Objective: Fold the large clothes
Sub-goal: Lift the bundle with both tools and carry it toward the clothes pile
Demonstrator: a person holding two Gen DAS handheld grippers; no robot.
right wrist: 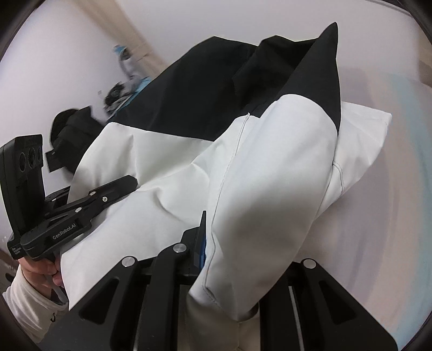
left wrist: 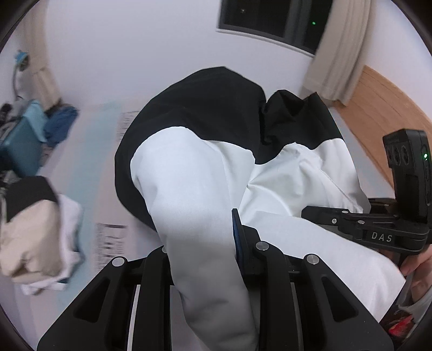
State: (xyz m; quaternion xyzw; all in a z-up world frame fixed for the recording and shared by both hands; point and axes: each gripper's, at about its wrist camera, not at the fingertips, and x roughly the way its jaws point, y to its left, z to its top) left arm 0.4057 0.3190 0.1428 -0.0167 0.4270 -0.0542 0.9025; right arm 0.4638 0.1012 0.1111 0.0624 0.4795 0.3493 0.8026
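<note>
Jacket: the black-and-white jacket (left wrist: 205, 172) is hanging lifted above the pale bed surface (left wrist: 89, 151), black upper part farthest from the cameras, white fabric bunching toward both grippers.
Left gripper: the left gripper (left wrist: 205, 259) is clamping a thick white fold between its fingers, the blue-edged finger pad (left wrist: 237, 235) pressing into the cloth.
Right gripper: the right gripper (right wrist: 229, 256) is pinching another white section, its seam running down beside the finger pad (right wrist: 201, 237); in the left wrist view it is showing at the right edge (left wrist: 324, 213), tips buried in the white cloth.
Hands: the person's left hand (right wrist: 44, 270) is gripping its handle, sleeve white.
Surroundings: a folded beige-and-black garment pile (left wrist: 35, 232) is lying on the bed at left, well apart from the jacket; blue clothes (left wrist: 59, 124) are sitting beyond it; a curtain (left wrist: 340, 46) is hanging beside a dark window (left wrist: 272, 19); wooden headboard (left wrist: 383, 100) at right.
</note>
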